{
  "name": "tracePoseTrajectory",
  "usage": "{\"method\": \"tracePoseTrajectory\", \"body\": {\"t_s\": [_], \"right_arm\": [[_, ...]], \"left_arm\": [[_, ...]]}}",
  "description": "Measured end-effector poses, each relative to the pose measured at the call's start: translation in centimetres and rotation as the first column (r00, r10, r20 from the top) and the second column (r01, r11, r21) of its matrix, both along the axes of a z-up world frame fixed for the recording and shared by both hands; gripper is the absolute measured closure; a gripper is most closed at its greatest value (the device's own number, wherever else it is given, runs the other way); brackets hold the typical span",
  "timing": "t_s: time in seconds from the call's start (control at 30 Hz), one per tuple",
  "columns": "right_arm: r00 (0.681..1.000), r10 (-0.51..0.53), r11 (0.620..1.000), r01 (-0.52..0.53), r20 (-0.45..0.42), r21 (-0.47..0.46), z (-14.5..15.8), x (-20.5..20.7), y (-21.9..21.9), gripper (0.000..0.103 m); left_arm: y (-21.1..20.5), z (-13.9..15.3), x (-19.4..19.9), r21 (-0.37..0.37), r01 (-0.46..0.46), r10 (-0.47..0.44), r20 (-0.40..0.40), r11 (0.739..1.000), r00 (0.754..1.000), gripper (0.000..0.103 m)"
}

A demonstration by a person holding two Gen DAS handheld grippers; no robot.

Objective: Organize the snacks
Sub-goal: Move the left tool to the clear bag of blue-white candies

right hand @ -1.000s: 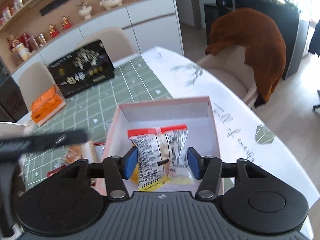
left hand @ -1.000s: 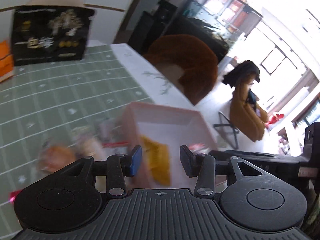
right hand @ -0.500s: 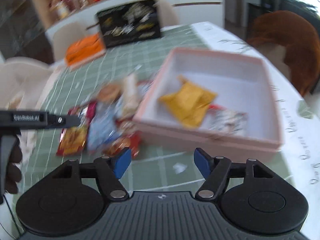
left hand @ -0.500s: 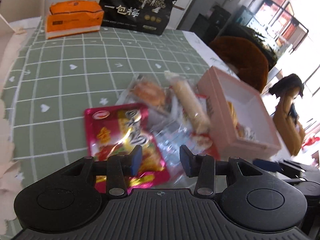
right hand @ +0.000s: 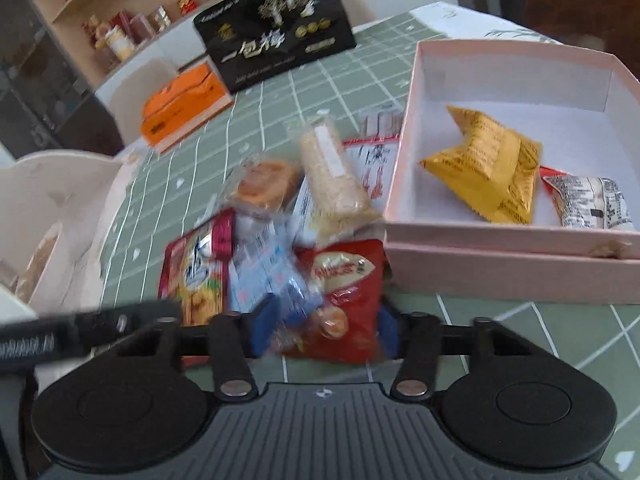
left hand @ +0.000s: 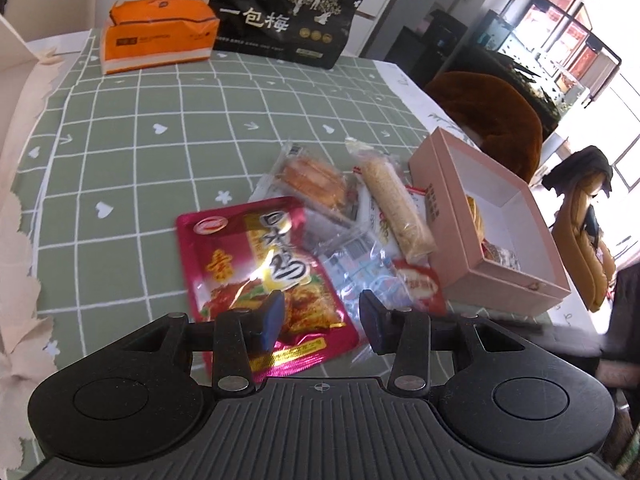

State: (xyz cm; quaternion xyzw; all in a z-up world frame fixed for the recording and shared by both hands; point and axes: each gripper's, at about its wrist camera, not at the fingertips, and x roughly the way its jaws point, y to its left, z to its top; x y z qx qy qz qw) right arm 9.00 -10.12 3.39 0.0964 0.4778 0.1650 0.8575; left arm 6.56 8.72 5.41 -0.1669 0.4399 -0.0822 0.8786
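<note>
Several snack packets lie heaped on the green checked cloth beside a pink box point(right hand: 500, 248). My left gripper point(left hand: 320, 320) hovers open over a magenta packet point(left hand: 260, 264), with nothing between its pads. A rice roll point(left hand: 396, 208), a pastry packet point(left hand: 312, 184) and a clear blue-printed packet point(left hand: 360, 264) lie just beyond. My right gripper point(right hand: 326, 332) is low over the pile and its jaws are closing. A red packet point(right hand: 348, 292) lies between them, and motion blur hides any contact. The box holds a yellow packet point(right hand: 488, 168) and a white-and-red packet point(right hand: 588, 204).
A black bag point(left hand: 288, 20) and an orange tissue pack point(left hand: 160, 36) stand at the table's far end. A pale scalloped container point(right hand: 52, 200) sits on the left. A chair draped in brown point(left hand: 492, 108) stands past the box. The left gripper's body point(right hand: 80, 332) reaches in beside my right one.
The right gripper let go of the white-and-red packet in the box, drew back and down to the pile, and its jaws narrowed around the red packet. The left swung from the box to the pile, then held still.
</note>
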Motion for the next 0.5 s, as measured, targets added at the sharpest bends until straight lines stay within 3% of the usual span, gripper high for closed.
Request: {"method": "tracePoseTrajectory", "body": {"t_s": [0.07,0.13,0.2,0.3,0.4,0.47,0.5], "right_arm": [[1.0,0.017,1.0,-0.017,-0.019,0.017,0.0,-0.7,-0.7,0.074],[0.999,0.018,0.999,-0.016,-0.045,0.046,0.0,-1.7,-1.7,0.089],[0.998,0.009,0.999,-0.006,-0.062,0.036,-0.2,-3.0,-2.6,0.093],[0.998,-0.023,0.999,0.025,-0.059,0.024,0.1,-5.0,-4.1,0.093],[0.998,-0.062,0.996,0.061,-0.011,-0.067,0.7,-6.8,-5.0,0.092],[0.997,-0.078,0.99,0.079,0.009,-0.118,0.8,-7.6,-5.5,0.087],[0.996,-0.086,0.988,0.087,0.012,-0.129,0.9,-7.8,-5.7,0.08]], "left_arm": [[-0.6,-0.1,0.5,0.009,0.014,-0.014,0.011,1.0,1.0,0.057],[-1.3,-0.2,1.2,0.03,0.03,-0.031,0.019,0.999,0.999,0.057],[-1.9,-0.4,2.1,0.053,0.021,-0.023,0.03,0.998,0.999,0.057],[-2.6,-0.9,3.8,0.061,0.001,-0.004,0.045,0.998,0.999,0.057],[-4.0,-2.1,5.7,0.047,0.054,-0.054,0.007,0.997,0.998,0.059],[-5.1,-2.1,6.0,0.065,0.095,-0.098,0.029,0.993,0.995,0.06],[-5.6,-2.0,6.0,0.07,0.117,-0.119,0.022,0.991,0.993,0.062]]}}
